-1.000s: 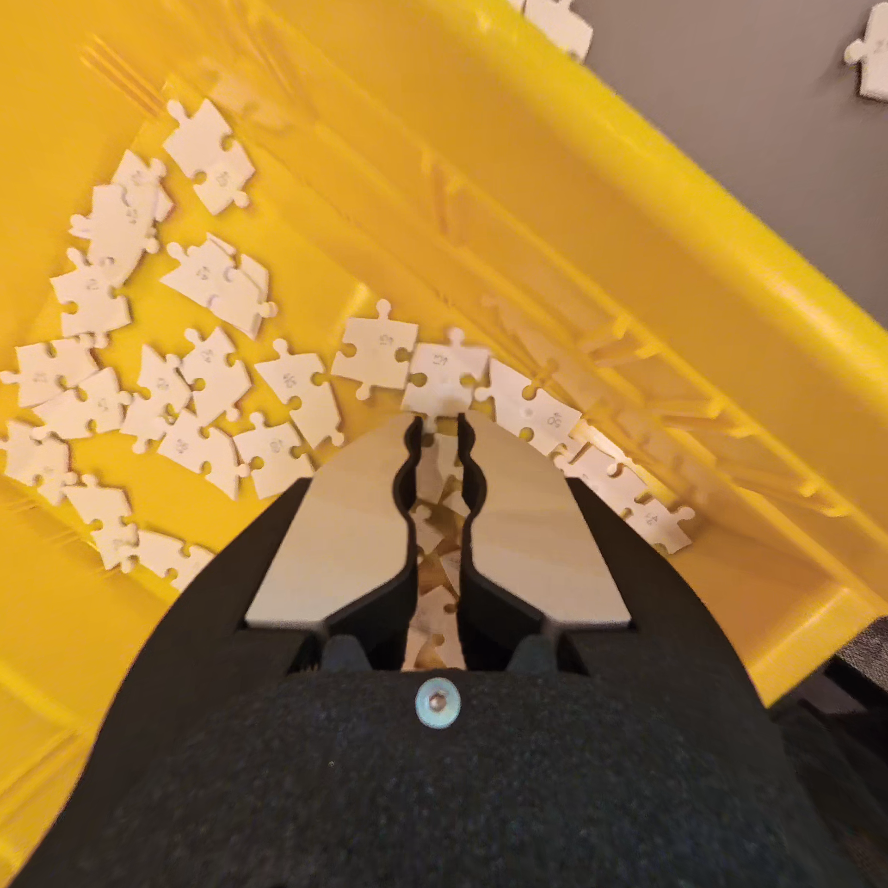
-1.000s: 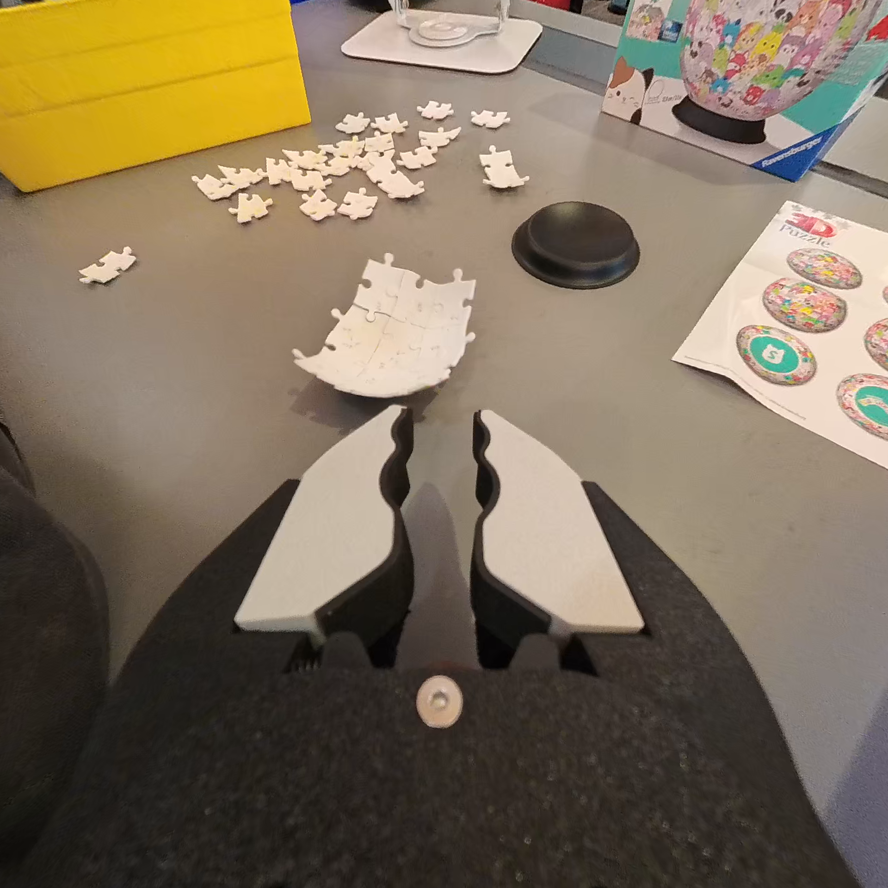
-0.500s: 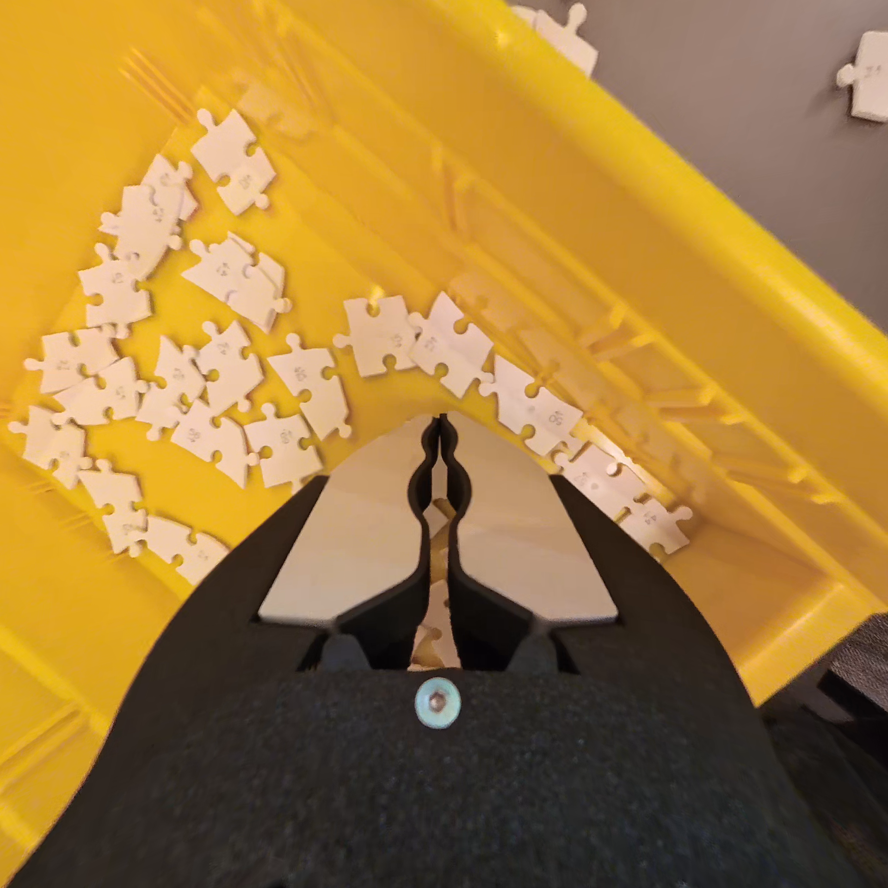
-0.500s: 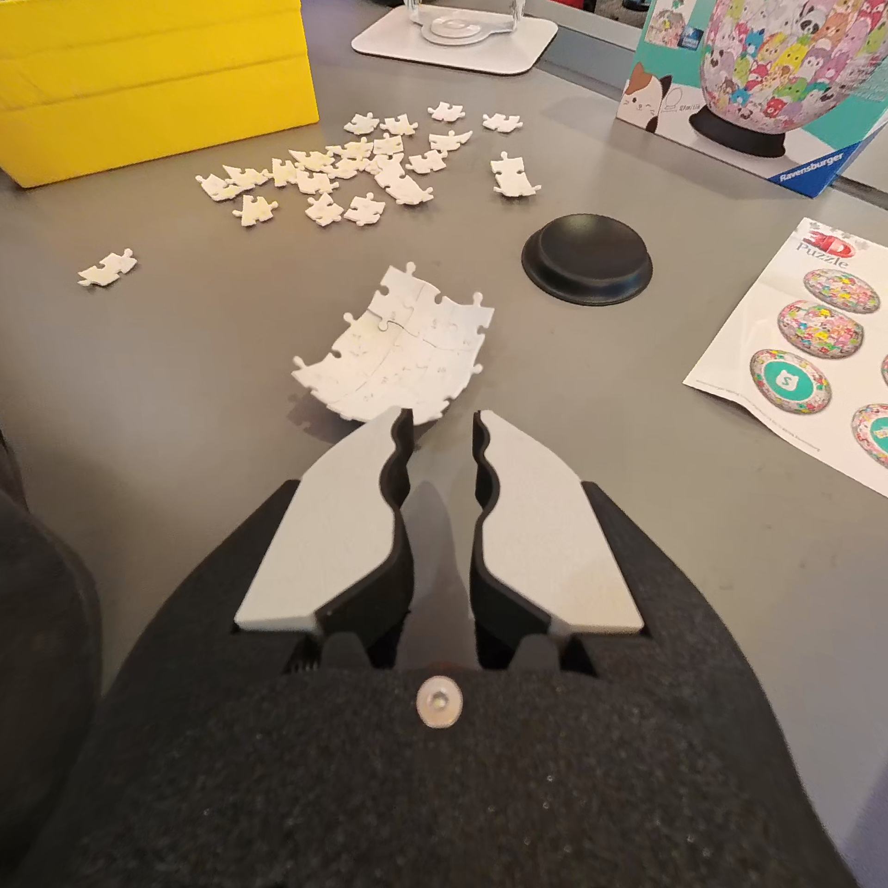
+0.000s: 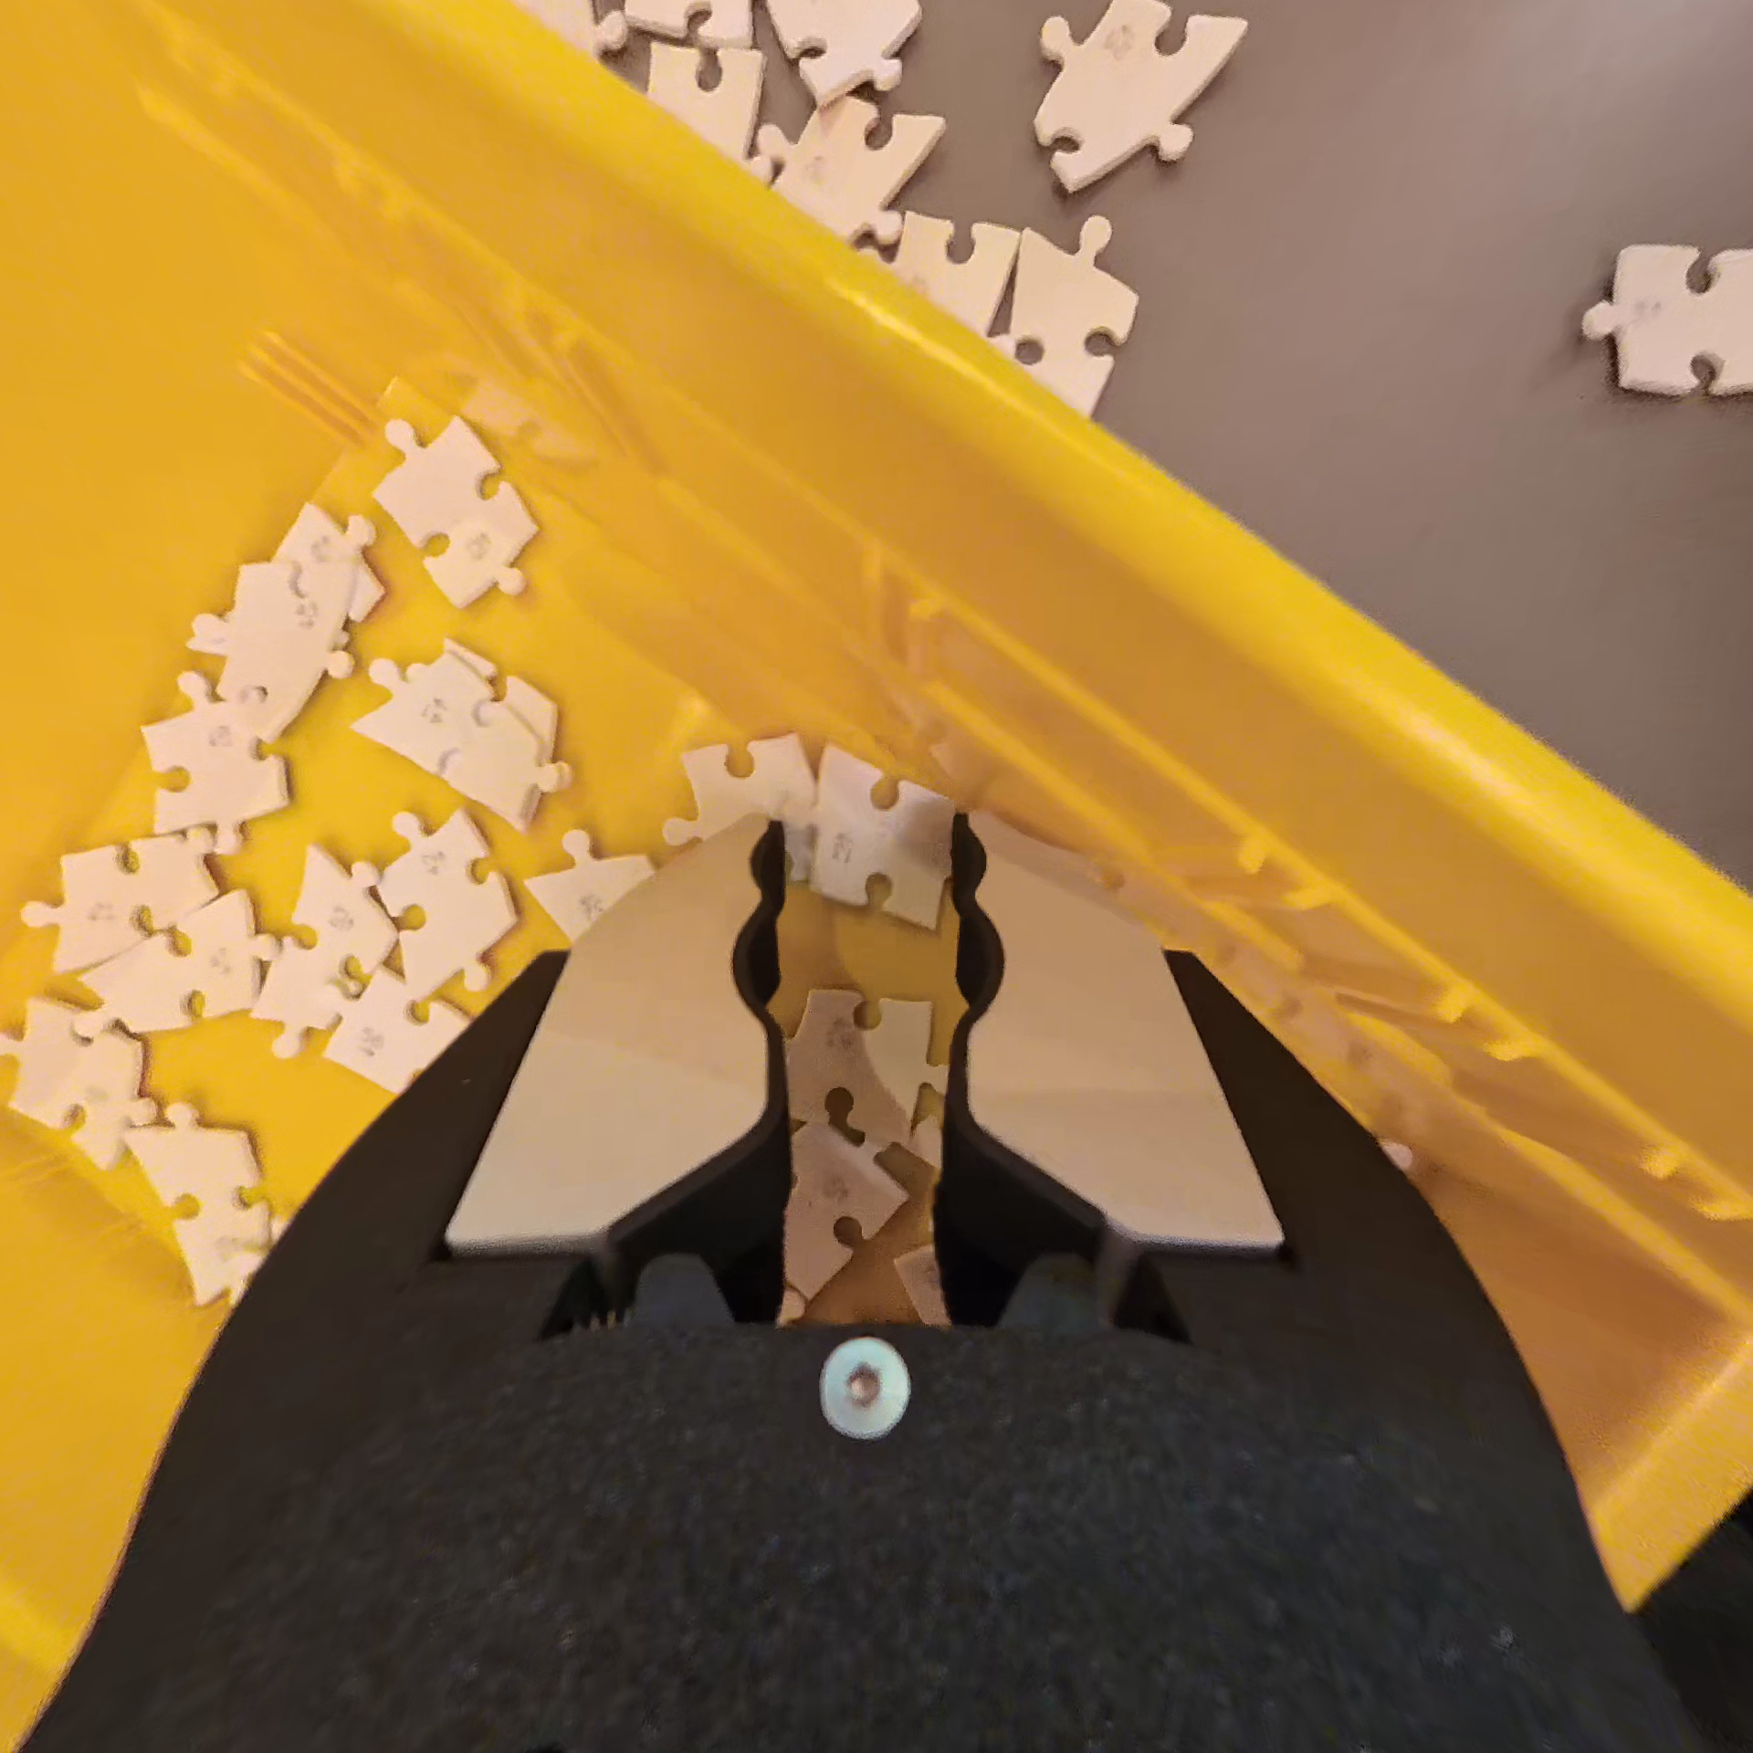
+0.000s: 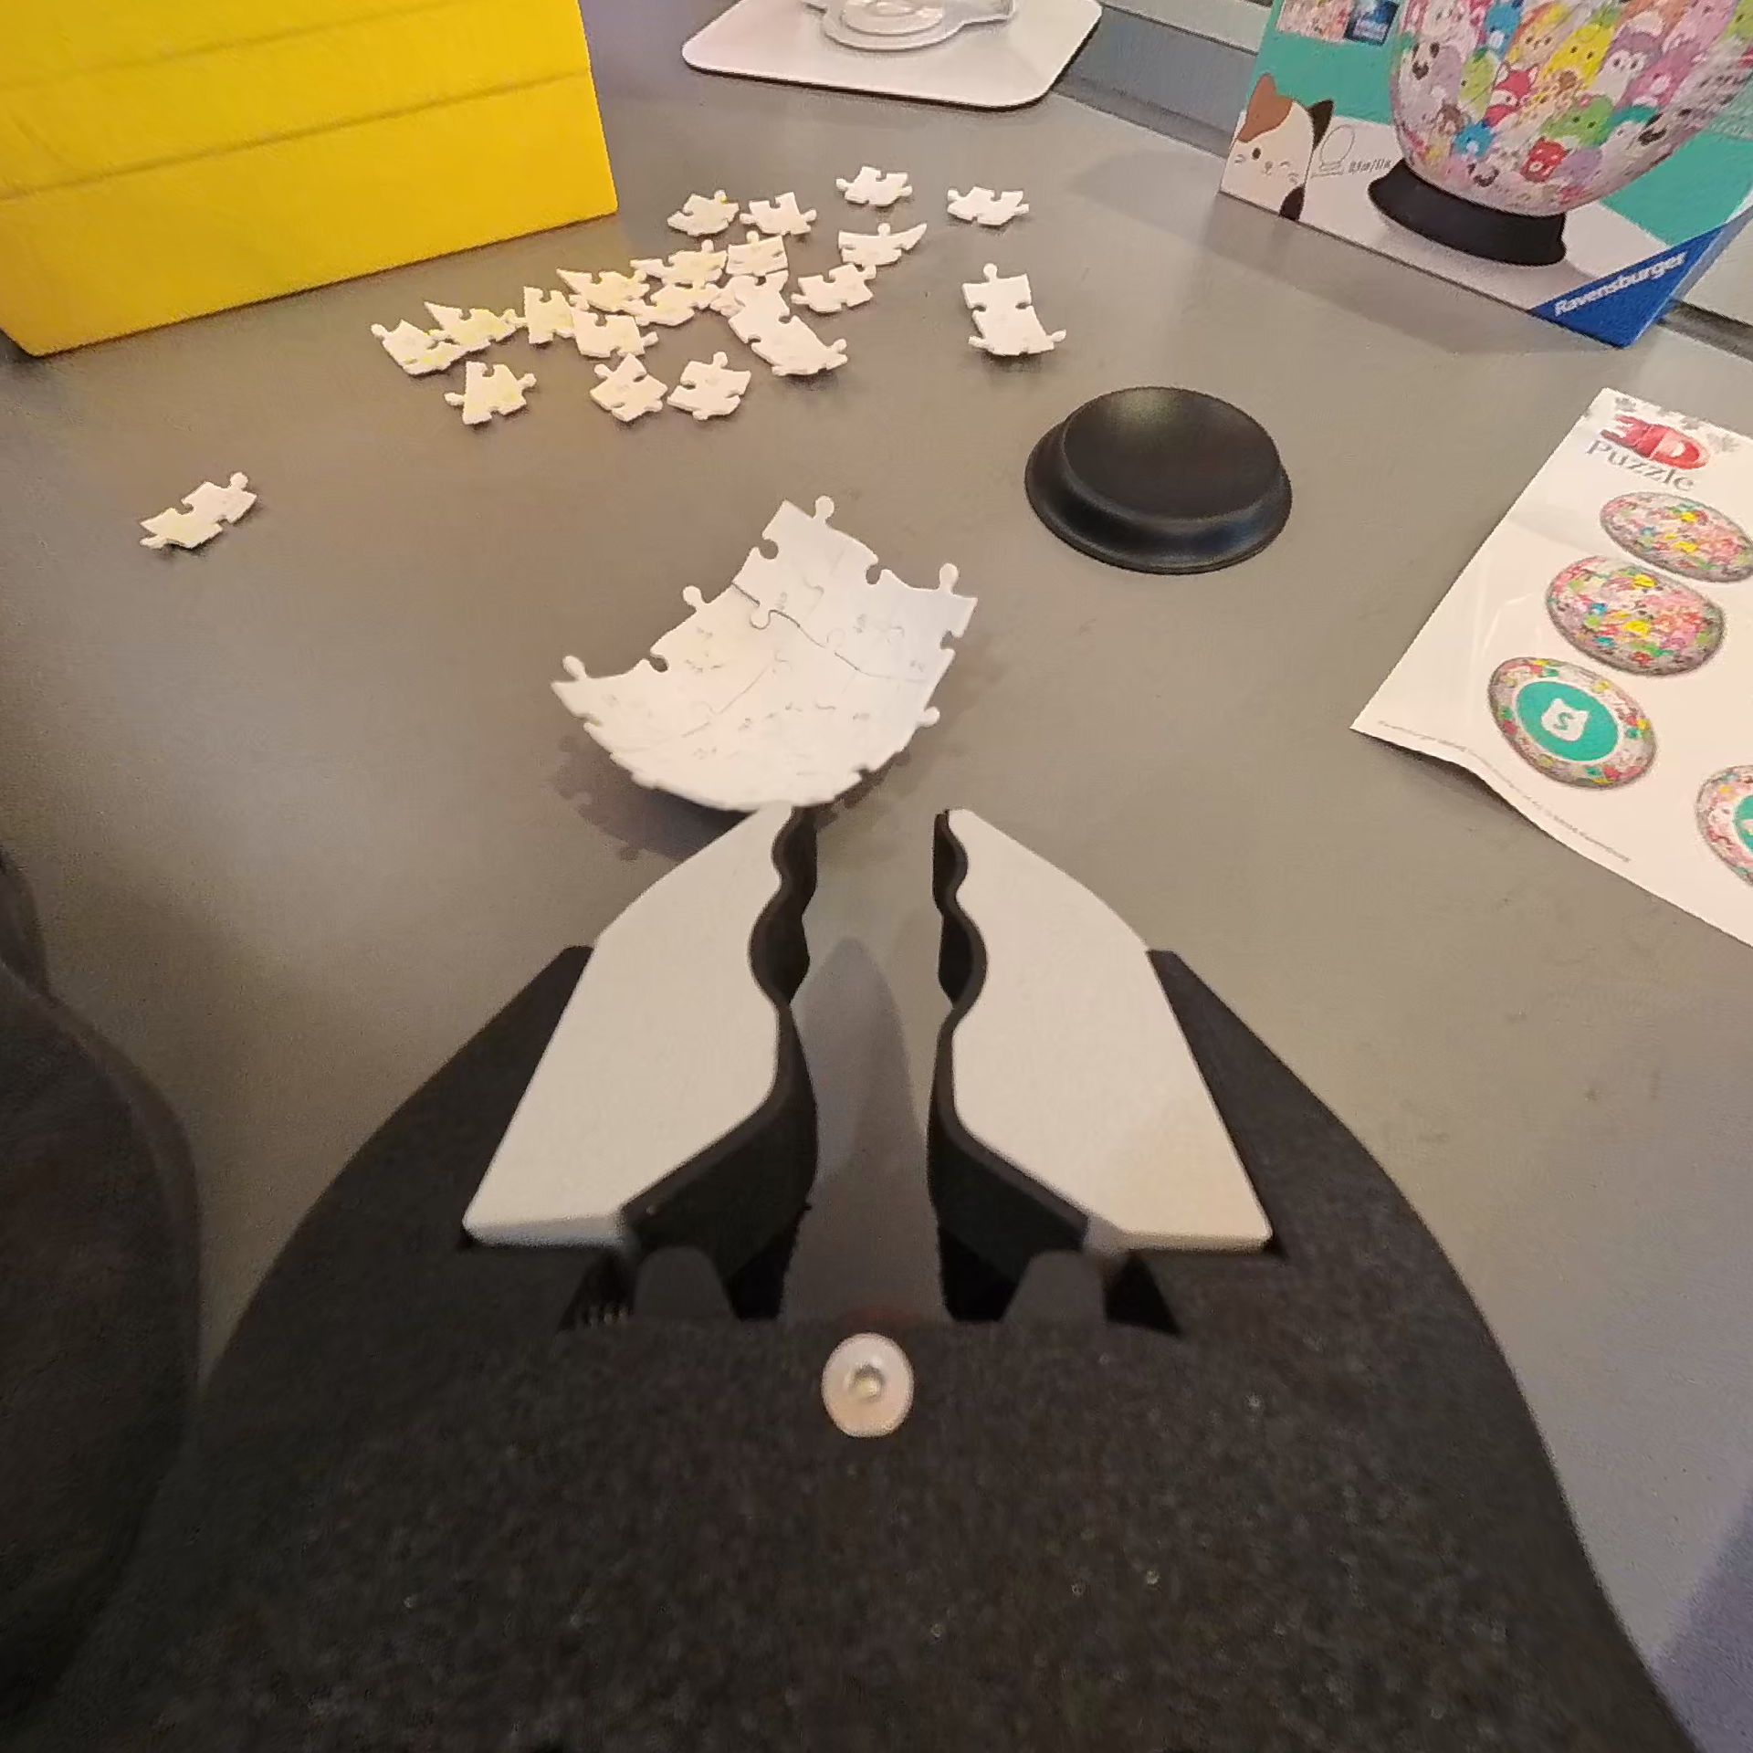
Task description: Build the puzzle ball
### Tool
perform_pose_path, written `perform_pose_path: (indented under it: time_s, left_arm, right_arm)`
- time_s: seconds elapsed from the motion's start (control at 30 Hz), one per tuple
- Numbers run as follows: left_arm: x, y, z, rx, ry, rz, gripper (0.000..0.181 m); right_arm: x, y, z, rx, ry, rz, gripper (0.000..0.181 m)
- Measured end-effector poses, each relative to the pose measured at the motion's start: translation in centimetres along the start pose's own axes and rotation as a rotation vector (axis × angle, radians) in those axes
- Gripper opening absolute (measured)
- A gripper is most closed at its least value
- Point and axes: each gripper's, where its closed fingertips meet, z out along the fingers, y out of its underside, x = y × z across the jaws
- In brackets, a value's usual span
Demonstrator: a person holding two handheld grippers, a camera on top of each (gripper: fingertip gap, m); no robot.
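Left wrist view: claw (image 5: 868, 839) agape over yellow bin (image 5: 949, 493).

yellow bin (image 6: 285, 171) cut off at left edge, puzzle box (image 6: 1518, 142) cropped top right, instruction sheet (image 6: 1613, 664) cropped right, loose pieces (image 5: 835, 1119) partly hidden behind left gripper (image 5: 868, 839)

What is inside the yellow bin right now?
The yellow bin holds loose white puzzle pieces scattered face down on its floor, some overlapping. The open left claw reaches in over them. The claw's black body hides whatever lies beneath it.
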Motion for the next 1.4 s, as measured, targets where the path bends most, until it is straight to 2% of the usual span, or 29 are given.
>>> perform_pose_path:
  time_s: [0.4, 0.6, 0.73, 0.83, 0.9, 1.0, 1.1, 1.27, 1.4]
  left_arm:
    - [-0.1, 0.3, -0.5, -0.013, -0.035, -0.011, 0.032]
    - [-1.3, -1.0, -4.5, 0.056, -0.102, -0.054, 0.032]
    - [0.0, -5.1, -8.0, 0.127, -0.13, -0.002, 0.031]
    - [3.2, -10.5, -9.8, 0.204, -0.102, 0.103, 0.028]
    - [5.9, -14.3, -9.9, 0.245, -0.07, 0.185, 0.027]
    - [10.5, -19.1, -7.9, 0.271, 0.031, 0.286, 0.028]
    - [14.7, -22.6, -4.2, 0.255, 0.117, 0.37, 0.028]
    - [19.9, -26.1, 1.3, 0.203, 0.195, 0.465, 0.028]
    - [22.2, -27.8, 4.0, 0.182, 0.216, 0.506, 0.028]
  right_arm:
    - [-0.5, -0.3, 0.7, -0.014, -0.01, -0.019, 0.023]
    - [-0.5, -0.9, 0.1, 0.015, -0.013, -0.031, 0.023]
    - [-1.2, -2.3, 0.0, 0.033, -0.065, -0.02, 0.023]
    - [-2.5, -3.7, 0.6, 0.0, -0.148, -0.041, 0.025]
    - [-4.1, -4.6, 1.1, -0.032, -0.244, -0.04, 0.026]
    - [-6.9, -6.4, 1.7, -0.04, -0.386, -0.041, 0.026]
    - [-9.8, -7.9, 1.8, -0.01, -0.543, -0.014, 0.027]
    - [-12.4, -7.4, -0.2, 0.01, -0.778, 0.156, 0.028]
    - [-11.9, -6.0, -1.4, -0.034, -0.796, 0.233, 0.026]
